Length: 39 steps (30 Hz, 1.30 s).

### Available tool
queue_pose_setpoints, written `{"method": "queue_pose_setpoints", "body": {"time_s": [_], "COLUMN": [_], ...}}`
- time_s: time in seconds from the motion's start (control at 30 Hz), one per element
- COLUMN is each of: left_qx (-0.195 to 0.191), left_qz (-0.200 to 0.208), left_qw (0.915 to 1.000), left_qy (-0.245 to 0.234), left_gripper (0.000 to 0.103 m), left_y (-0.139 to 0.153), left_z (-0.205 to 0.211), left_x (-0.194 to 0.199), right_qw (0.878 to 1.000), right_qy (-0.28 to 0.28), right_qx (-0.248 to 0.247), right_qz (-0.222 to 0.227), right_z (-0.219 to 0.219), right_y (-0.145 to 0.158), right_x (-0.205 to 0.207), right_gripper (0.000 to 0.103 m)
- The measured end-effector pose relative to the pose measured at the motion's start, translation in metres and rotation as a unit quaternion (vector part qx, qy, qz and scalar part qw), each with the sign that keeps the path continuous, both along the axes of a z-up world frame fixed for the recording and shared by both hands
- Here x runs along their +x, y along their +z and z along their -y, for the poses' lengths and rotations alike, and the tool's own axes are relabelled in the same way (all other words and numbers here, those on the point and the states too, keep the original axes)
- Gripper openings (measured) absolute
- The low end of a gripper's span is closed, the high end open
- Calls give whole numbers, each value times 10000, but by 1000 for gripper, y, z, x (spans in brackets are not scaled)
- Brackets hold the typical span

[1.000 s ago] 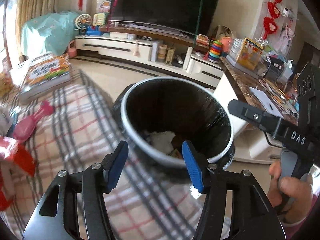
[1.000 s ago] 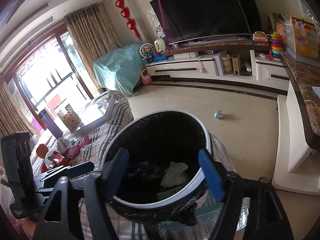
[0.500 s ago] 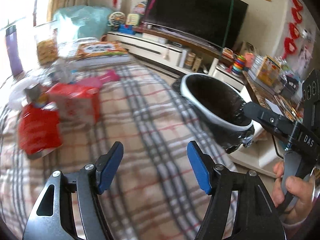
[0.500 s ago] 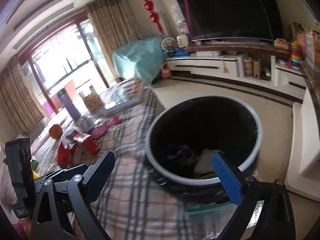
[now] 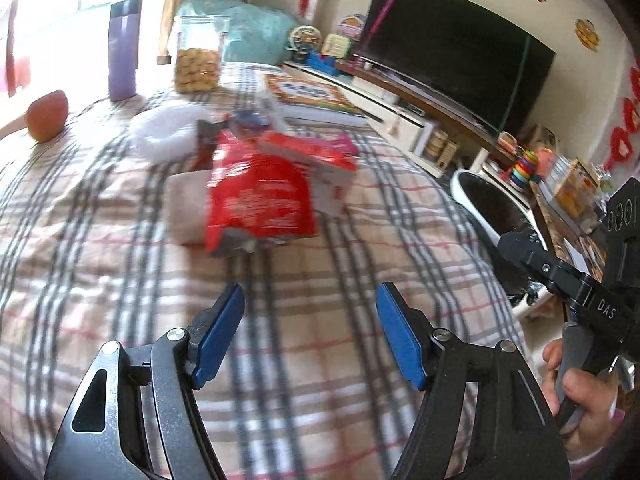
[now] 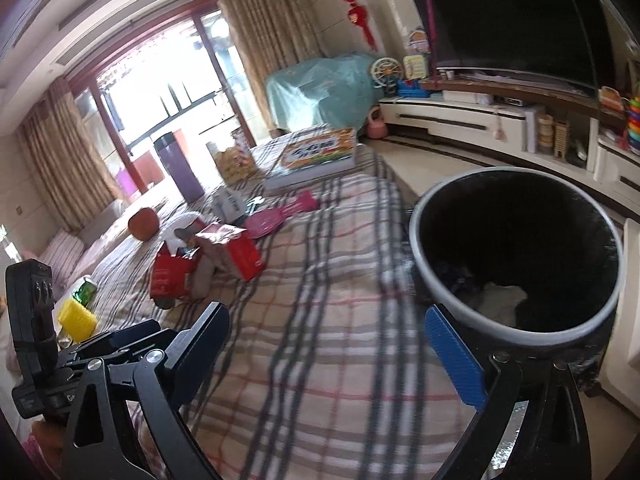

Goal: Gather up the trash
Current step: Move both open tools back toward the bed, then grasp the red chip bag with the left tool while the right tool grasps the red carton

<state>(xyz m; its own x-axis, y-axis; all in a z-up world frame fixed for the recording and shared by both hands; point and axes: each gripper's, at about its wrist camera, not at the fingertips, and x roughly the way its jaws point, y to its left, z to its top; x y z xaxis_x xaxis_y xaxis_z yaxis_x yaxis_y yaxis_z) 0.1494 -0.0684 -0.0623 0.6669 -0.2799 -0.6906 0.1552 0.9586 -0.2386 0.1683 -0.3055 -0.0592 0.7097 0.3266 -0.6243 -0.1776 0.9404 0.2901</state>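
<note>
Motion blur smears the red snack bag point(image 5: 258, 204) at the left wrist view's centre, so its print cannot be read, and the red-and-white carton point(image 5: 316, 160) behind it at 1 o'clock is equally soft. The trash bin point(image 5: 494, 210) at 3 o'clock is partly hidden by the right gripper's point(image 5: 560, 276) arm. In the right wrist view, the bin's point(image 6: 516, 334) contents are lost in shadow apart from a pale scrap, and a green can point(image 6: 85, 290) at 9 o'clock is too small to identify.

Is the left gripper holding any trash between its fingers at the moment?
No, the left gripper is open and empty above the plaid cloth, short of the red bag.
</note>
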Motion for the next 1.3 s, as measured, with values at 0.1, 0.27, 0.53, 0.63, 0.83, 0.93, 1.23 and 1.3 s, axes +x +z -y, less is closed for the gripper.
{"method": "queue_pose_setpoints", "body": {"time_s": [0.1, 0.27, 0.53, 0.63, 0.83, 0.93, 1.23, 1.3], "left_qx": [-18, 15, 226, 348, -33, -149, -356, -329], "left_qz": [-10, -41, 138, 192, -28, -119, -242, -216], "left_qw": [9999, 9998, 9995, 9989, 9997, 9994, 9987, 9990], "left_qy": [116, 191, 189, 260, 229, 283, 283, 217], "left_gripper": [70, 73, 79, 76, 16, 9, 6, 6], "left_y": [-2, 0, 10, 6, -5, -9, -15, -13], "left_z": [-11, -18, -11, -14, -43, -55, -68, -63], "left_x": [-1, 7, 35, 45, 52, 48, 31, 27], "right_qw": [9999, 9992, 9989, 9984, 9964, 9938, 9866, 9859], "right_qy": [141, 377, 455, 520, 817, 1066, 1468, 1516], "right_qx": [-17, -100, -20, -15, -124, -259, -583, -542], "right_qz": [-45, -19, -130, -203, -202, -187, -402, -458], "right_z": [-11, -25, -27, -33, -57, -75, -118, -121], "right_y": [-3, -6, -11, -16, -20, -22, -36, -38], "right_x": [5, 13, 34, 43, 58, 70, 109, 110], "right_gripper": [99, 99, 99, 99, 98, 98, 56, 41]}}
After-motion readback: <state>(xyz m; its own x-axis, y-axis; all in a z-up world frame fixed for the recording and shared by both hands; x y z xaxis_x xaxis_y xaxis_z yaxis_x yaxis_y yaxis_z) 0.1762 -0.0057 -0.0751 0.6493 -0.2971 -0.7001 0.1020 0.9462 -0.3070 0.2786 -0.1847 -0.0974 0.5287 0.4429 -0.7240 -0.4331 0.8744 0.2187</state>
